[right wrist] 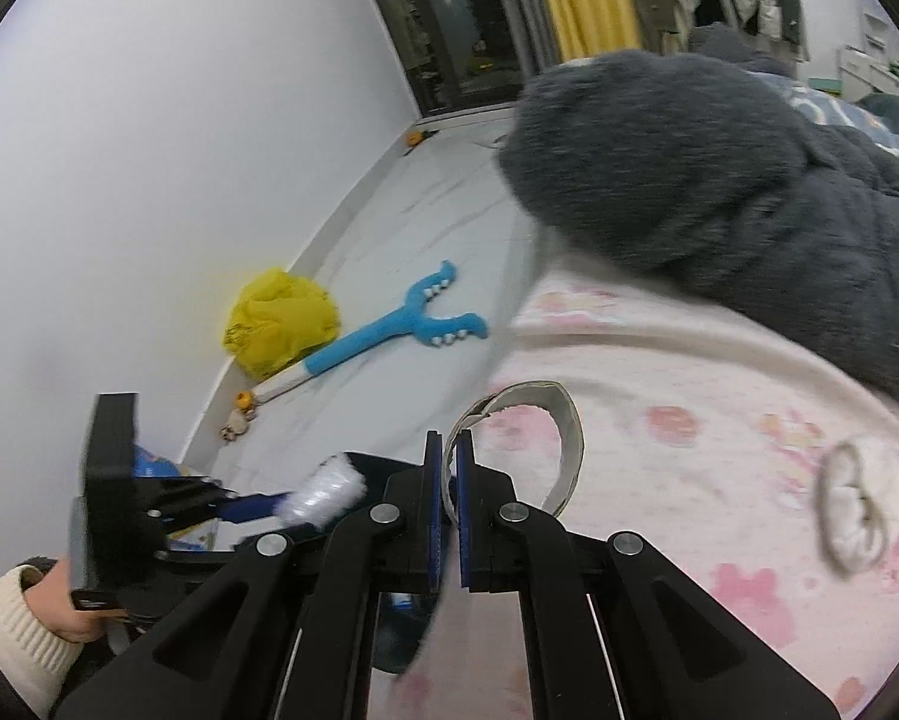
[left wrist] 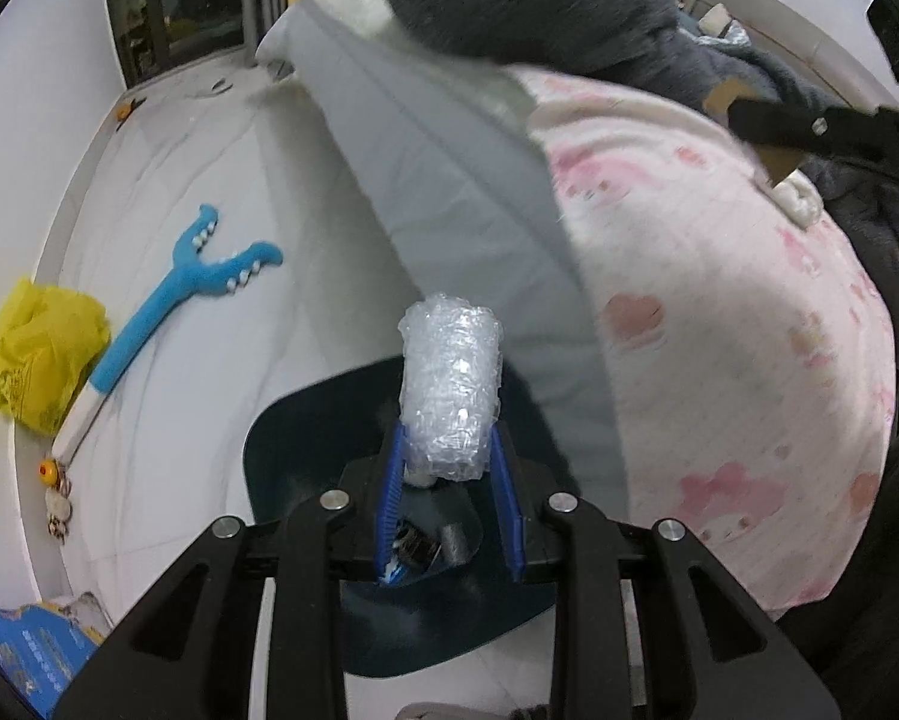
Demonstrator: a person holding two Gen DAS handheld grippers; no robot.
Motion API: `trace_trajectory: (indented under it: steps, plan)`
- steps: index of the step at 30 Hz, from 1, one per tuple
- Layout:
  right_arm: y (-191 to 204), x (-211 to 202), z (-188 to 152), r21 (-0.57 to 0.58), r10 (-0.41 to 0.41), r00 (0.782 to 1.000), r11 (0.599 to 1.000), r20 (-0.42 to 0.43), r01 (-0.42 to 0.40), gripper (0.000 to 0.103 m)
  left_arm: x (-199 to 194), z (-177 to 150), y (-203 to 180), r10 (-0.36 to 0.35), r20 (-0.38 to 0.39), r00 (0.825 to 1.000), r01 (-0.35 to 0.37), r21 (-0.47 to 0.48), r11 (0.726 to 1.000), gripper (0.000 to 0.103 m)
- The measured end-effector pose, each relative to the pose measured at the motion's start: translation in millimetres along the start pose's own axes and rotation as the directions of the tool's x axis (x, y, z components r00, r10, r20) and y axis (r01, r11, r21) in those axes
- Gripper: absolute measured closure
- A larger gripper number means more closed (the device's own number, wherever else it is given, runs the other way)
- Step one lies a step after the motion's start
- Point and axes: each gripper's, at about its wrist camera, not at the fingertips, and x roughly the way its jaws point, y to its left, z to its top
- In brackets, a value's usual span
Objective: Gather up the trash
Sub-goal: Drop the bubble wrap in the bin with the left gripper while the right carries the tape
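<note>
The left gripper (left wrist: 446, 450) squeezes a roll of bubble wrap (left wrist: 451, 387) by its bottom end, over the dark bin (left wrist: 281, 450). It looks light and squashy. The right gripper (right wrist: 447, 456) pinches a thin, bendy paper ring (right wrist: 560, 426) above the pink blanket (right wrist: 719, 480).

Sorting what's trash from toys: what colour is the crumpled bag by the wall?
The crumpled bag is yellow, clearest in the right wrist view.
</note>
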Motion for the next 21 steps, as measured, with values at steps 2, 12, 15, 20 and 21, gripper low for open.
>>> trace_trajectory:
  steps: [2, 12, 15, 20, 21]
  plan:
    - [12, 7, 0, -0.016, 0.015, 1.000, 1.000, -0.010, -0.015, 0.099, 6, -5, 5, 0.000, -0.023, 1.000, 0.000, -0.013, 1.000, 0.073]
    - [60, 43, -7, -0.086, 0.057, 0.995, 0.994, -0.084, -0.064, 0.099, 33, -35, 30, 0.020, -0.164, 0.986, -0.029, -0.056, 0.998, 0.072]
    - [67, 53, -7, -0.089, 0.060, 0.993, 0.994, -0.098, -0.069, 0.099, 34, -42, 35, 0.021, -0.186, 0.982, -0.034, -0.067, 0.997, 0.071]
    - [73, 69, -9, -0.086, 0.069, 0.990, 0.993, -0.124, -0.079, 0.099, 33, -50, 45, 0.009, -0.202, 0.979, -0.027, -0.082, 0.996, 0.065]
    - [75, 73, -9, -0.086, 0.068, 0.989, 0.993, -0.130, -0.080, 0.099, 32, -51, 45, 0.008, -0.204, 0.979, -0.026, -0.085, 0.996, 0.063]
